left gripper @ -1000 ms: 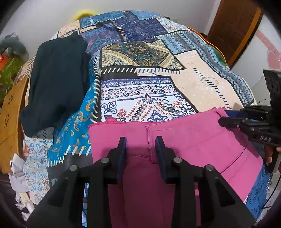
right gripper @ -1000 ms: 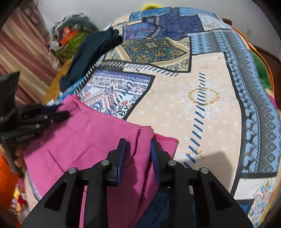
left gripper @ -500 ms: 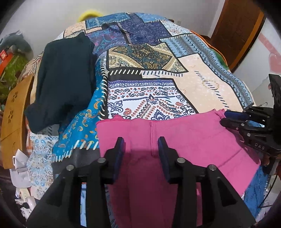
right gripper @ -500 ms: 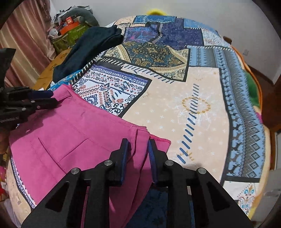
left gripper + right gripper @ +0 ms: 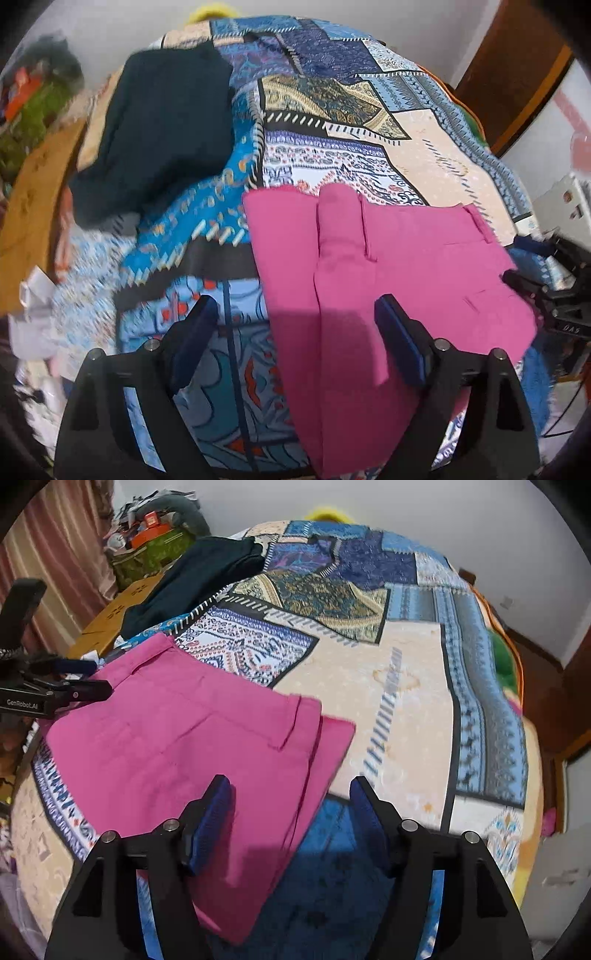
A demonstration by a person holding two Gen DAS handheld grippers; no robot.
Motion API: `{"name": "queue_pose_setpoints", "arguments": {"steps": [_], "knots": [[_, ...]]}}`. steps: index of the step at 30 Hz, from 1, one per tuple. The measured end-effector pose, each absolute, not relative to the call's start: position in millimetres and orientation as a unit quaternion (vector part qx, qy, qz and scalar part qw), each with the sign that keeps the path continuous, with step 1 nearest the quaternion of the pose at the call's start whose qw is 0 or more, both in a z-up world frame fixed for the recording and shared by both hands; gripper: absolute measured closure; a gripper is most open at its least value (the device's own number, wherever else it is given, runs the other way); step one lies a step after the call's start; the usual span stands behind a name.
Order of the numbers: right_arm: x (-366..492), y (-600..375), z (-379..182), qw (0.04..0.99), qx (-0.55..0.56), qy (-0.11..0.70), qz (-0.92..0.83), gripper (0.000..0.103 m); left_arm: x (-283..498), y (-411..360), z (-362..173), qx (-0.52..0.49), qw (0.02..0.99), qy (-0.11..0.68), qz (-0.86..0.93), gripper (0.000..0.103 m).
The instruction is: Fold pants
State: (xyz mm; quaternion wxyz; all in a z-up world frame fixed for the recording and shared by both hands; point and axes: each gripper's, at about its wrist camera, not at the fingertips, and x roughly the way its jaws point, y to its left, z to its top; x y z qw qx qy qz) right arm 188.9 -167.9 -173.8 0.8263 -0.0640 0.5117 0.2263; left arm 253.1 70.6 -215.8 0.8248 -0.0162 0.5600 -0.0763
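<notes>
A dark garment (image 5: 159, 136) lies far ahead-left of the left claw (image 5: 295, 332). Both claws are released, gripping nothing. The pants (image 5: 388, 277) lie folded on the bed (image 5: 406, 686), spread beneath and ahead of the left claw, ahead-left of the right claw (image 5: 290, 812).

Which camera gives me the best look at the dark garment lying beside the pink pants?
The left wrist view: the dark garment fills the upper left, its whole outline spread on the patterned bedspread, apart from the pink pants. The right wrist view shows it only small and foreshortened at the far edge.
</notes>
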Motion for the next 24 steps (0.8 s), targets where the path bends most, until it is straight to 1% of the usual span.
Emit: {"name": "queue_pose_setpoints", "arguments": {"steps": [3, 6, 8, 10, 11, 12, 14, 15, 17, 18, 20, 21, 23, 24], "knots": [[188, -175, -177, 0.818, -0.031, 0.527, 0.227, 0.039, 254, 77, -220, -0.050, 0.816, 0.569, -0.085, 0.015], [188, -179, -183, 0.810, 0.000, 0.541, 0.228, 0.039, 256, 75, -222, -0.054, 0.815, 0.570, -0.088, 0.015], [191, -181, -188, 0.803, 0.022, 0.549, 0.230, 0.039, 256, 72, -222, -0.051, 0.817, 0.567, -0.093, 0.023], [191, -182, -189, 0.800, 0.033, 0.552, 0.230, 0.039, 256, 69, -220, -0.053, 0.819, 0.563, -0.100, 0.037], [191, -181, -189, 0.800, 0.035, 0.553, 0.231, 0.038, 256, 67, -220, -0.054, 0.819, 0.561, -0.104, 0.041], [191, -181, -190, 0.799, 0.038, 0.553, 0.232, 0.038, 256, 65, -219, -0.057, 0.818, 0.561, -0.112, 0.049], [192, -181, -191, 0.798, 0.046, 0.554, 0.234, 0.039, 257, 64, -219, -0.058, 0.818, 0.561, -0.113, 0.053], [193, -182, -192, 0.796, 0.052, 0.555, 0.236, 0.041, 258, 63, -220, -0.060, 0.818, 0.561, -0.114, 0.056], [196, -183, -195, 0.793, 0.066, 0.555, 0.243, 0.046, 259, 63, -220, -0.066, 0.816, 0.561, -0.117, 0.058], [197, -184, -196, 0.792, 0.071, 0.555, 0.245, 0.051, 259, 63, -220, -0.070, 0.817, 0.561, -0.118, 0.060], [200, -184, -198, 0.788, 0.085, 0.557, 0.247, 0.058, 258, 64, -220, -0.073, 0.820, 0.557, -0.114, 0.060], [200, -183, -199, 0.788, 0.088, 0.558, 0.246, 0.065, 257, 64, -219, -0.074, 0.822, 0.554, -0.112, 0.061], [201, -180, -197, 0.788, 0.093, 0.557, 0.247, 0.072, 254, 62, -218, -0.074, 0.826, 0.548, -0.107, 0.064], [200, -179, -196, 0.791, 0.090, 0.555, 0.243, 0.075, 252, 61, -217, -0.072, 0.829, 0.544, -0.104, 0.068]]}}
